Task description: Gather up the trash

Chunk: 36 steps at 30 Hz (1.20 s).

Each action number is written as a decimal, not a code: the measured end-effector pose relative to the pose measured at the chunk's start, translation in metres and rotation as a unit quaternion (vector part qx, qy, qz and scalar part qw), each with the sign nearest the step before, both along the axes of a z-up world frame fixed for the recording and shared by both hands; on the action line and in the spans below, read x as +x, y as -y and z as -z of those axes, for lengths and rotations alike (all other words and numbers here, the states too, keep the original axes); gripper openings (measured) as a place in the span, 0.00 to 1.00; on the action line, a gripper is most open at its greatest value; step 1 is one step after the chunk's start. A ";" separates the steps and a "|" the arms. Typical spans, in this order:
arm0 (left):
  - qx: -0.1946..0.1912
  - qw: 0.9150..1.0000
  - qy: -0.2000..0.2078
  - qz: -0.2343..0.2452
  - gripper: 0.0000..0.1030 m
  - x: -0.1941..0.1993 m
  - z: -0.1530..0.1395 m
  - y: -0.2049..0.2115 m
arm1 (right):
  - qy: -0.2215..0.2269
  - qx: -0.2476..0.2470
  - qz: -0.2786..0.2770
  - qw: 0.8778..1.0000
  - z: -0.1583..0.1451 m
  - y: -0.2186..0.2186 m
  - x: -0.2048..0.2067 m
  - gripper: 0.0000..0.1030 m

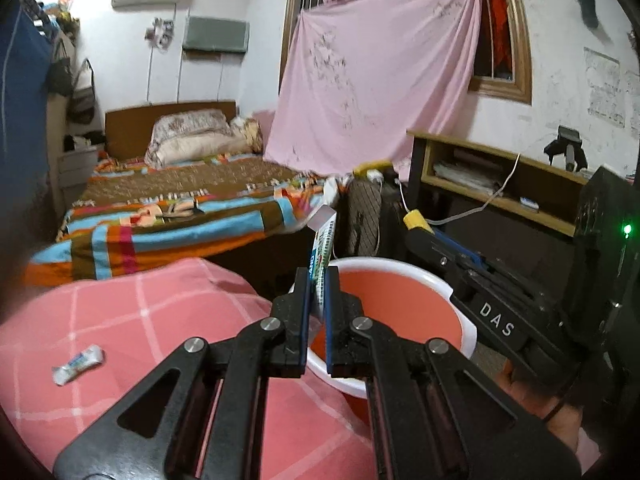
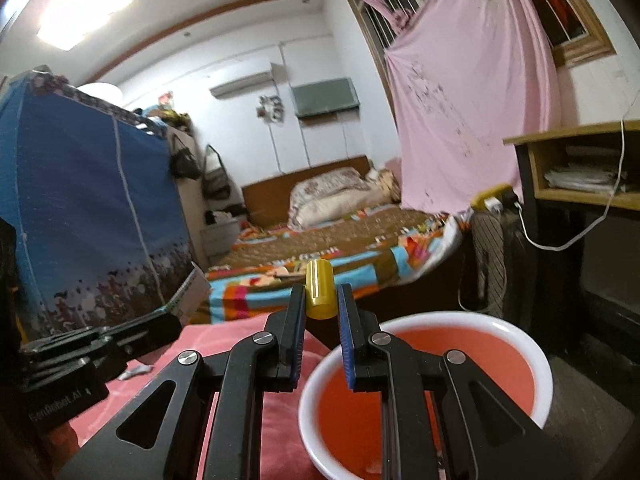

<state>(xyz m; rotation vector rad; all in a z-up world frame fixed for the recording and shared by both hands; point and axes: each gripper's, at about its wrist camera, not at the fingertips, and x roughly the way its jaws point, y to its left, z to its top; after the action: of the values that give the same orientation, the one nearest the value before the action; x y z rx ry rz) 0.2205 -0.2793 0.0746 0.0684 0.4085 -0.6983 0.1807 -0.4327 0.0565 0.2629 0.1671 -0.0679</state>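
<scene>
Both claws hang at the red bin point(image 2: 532, 364): the left claw point(image 1: 319, 280) pinches one flat printed wrapper point(image 1: 322, 248), the right claw point(image 2: 320, 300) one yellow cap point(image 2: 319, 289). Best carry each past the white rim before letting go. One crumpled wrapper point(image 1: 79, 364) lies on the pink blanket point(image 1: 160, 320).

In the left claw point(image 1: 319, 280) a wrapper point(image 1: 322, 254) stands upright between the jaws, over the near rim of the bin point(image 1: 404, 268). Left of that claw a second wrapper point(image 1: 78, 364) lies on the blanket point(image 1: 140, 320). The right claw point(image 2: 320, 300) pinches a cap point(image 2: 319, 288); the bin sits lower right, the bed point(image 2: 320, 252) beyond.
</scene>
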 end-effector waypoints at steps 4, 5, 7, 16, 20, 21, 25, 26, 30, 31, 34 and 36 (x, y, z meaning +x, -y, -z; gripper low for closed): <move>0.010 0.999 -0.033 0.010 0.00 0.008 0.010 0.015 | -0.029 0.014 0.012 0.999 0.007 0.009 0.004 0.13; 0.012 0.999 -0.042 0.012 0.00 0.010 0.013 0.019 | -0.036 0.019 0.015 0.999 0.009 0.012 0.005 0.13; 0.012 0.998 -0.059 0.017 0.00 0.016 0.017 0.024 | -0.047 0.027 0.019 0.998 0.012 0.018 0.007 0.13; 0.011 0.991 -0.131 0.021 0.00 0.037 0.030 0.048 | -0.083 0.057 0.033 0.994 0.024 0.038 0.010 0.14; 0.013 0.987 -0.158 0.015 0.00 0.043 0.036 0.052 | -0.093 0.066 0.039 0.993 0.027 0.044 0.011 0.14; 0.011 0.986 -0.168 0.016 0.00 0.045 0.038 0.053 | -0.094 0.068 0.039 0.992 0.028 0.044 0.011 0.14; 0.006 0.983 -0.185 0.015 0.00 0.050 0.041 0.057 | -0.103 0.071 0.044 0.991 0.030 0.047 0.011 0.15; 0.004 0.982 -0.188 0.014 0.00 0.051 0.041 0.057 | -0.104 0.072 0.044 0.991 0.031 0.048 0.011 0.15; 0.002 0.981 -0.191 0.009 0.03 0.051 0.040 0.055 | -0.106 0.073 0.046 0.991 0.031 0.048 0.010 0.15; 0.000 0.982 -0.190 0.008 0.05 0.050 0.038 0.053 | -0.106 0.073 0.046 0.991 0.030 0.046 0.010 0.15; -0.006 0.984 -0.176 -0.004 0.10 0.046 0.032 0.044 | -0.104 0.071 0.045 0.991 0.030 0.046 0.010 0.15; -0.011 0.986 -0.165 -0.016 0.14 0.044 0.028 0.036 | -0.099 0.067 0.042 0.992 0.028 0.045 0.009 0.15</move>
<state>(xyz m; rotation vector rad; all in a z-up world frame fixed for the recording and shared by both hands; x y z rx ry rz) 0.2641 -0.3153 0.0467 -0.0756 0.7176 -0.6828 0.1899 -0.4774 0.0287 0.3984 0.3583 -0.1674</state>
